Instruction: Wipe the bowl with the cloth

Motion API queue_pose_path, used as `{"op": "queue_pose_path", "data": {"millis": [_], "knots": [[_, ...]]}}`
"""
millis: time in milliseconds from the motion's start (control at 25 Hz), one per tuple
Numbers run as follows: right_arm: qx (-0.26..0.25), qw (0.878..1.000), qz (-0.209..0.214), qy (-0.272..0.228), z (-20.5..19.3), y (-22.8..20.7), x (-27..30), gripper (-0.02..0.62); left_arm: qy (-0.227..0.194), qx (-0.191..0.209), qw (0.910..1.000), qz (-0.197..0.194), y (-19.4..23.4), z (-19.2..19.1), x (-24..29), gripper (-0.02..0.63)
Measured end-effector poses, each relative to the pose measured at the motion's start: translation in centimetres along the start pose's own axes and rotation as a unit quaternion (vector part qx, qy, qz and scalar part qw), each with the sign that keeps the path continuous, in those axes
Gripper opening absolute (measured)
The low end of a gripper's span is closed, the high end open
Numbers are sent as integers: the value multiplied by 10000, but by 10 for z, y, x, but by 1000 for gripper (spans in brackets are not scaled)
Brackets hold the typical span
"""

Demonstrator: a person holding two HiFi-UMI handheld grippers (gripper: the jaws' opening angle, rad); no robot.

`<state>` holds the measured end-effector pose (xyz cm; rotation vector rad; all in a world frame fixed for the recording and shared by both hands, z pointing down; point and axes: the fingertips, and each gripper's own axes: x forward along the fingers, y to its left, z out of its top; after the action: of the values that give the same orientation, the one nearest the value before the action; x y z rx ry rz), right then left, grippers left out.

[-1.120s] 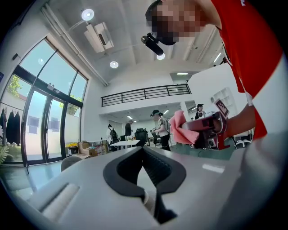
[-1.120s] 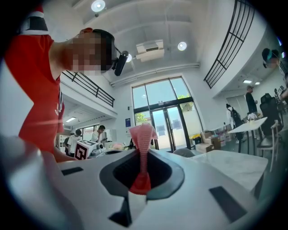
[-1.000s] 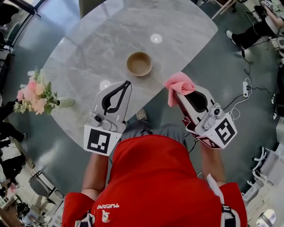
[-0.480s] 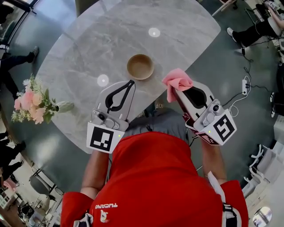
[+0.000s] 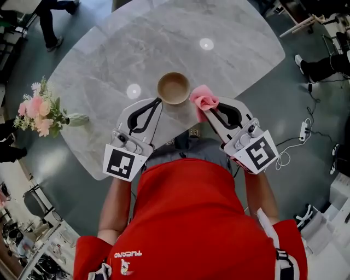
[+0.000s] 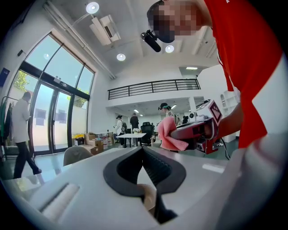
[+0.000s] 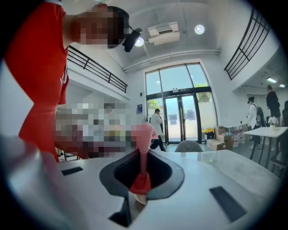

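Observation:
A tan round bowl [image 5: 173,87] stands upright on the grey marble table [image 5: 109,60], near its front edge. My left gripper [image 5: 158,100] is shut and empty, its tip just short of the bowl's near-left rim. In the left gripper view its jaws [image 6: 143,149] meet with nothing between them. My right gripper [image 5: 205,106] is shut on a pink cloth [image 5: 203,97] that bunches right beside the bowl's right rim. The right gripper view shows the cloth [image 7: 143,148] pinched between the jaws and standing up above them. From the left gripper view the cloth [image 6: 170,134] hangs off the right gripper's tip.
A vase of pink flowers [image 5: 42,111] lies at the table's left edge. White cables and a power strip [image 5: 302,131] trail on the floor at the right. People stand around the room, one [image 5: 52,13] beyond the table's far left.
Both grippers have moved forward and closer together toward the bowl. The cloth has gone from clear of the bowl to right beside its right rim. Both jaws have stayed shut.

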<state>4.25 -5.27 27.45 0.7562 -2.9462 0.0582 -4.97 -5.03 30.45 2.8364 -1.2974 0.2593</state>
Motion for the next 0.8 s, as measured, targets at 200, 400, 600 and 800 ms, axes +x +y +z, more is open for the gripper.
{"op": "queue_pose_path", "data": {"millis": [200,400,600,800], "knots": [[-120,9983,539,194,-19,-13,4,21,166,-93,9990,406,4,-10,12,6],[-6,9951,976,185,-26,-23,4,21,407,82,9974,595,3,-18,23,6],[89,9936,1078,321,-33,-31,6,21,619,108,9965,553,-1,-27,30,8],[89,9941,1056,225,-34,-33,13,21,767,-4,9964,358,-2,-43,35,14]]}}
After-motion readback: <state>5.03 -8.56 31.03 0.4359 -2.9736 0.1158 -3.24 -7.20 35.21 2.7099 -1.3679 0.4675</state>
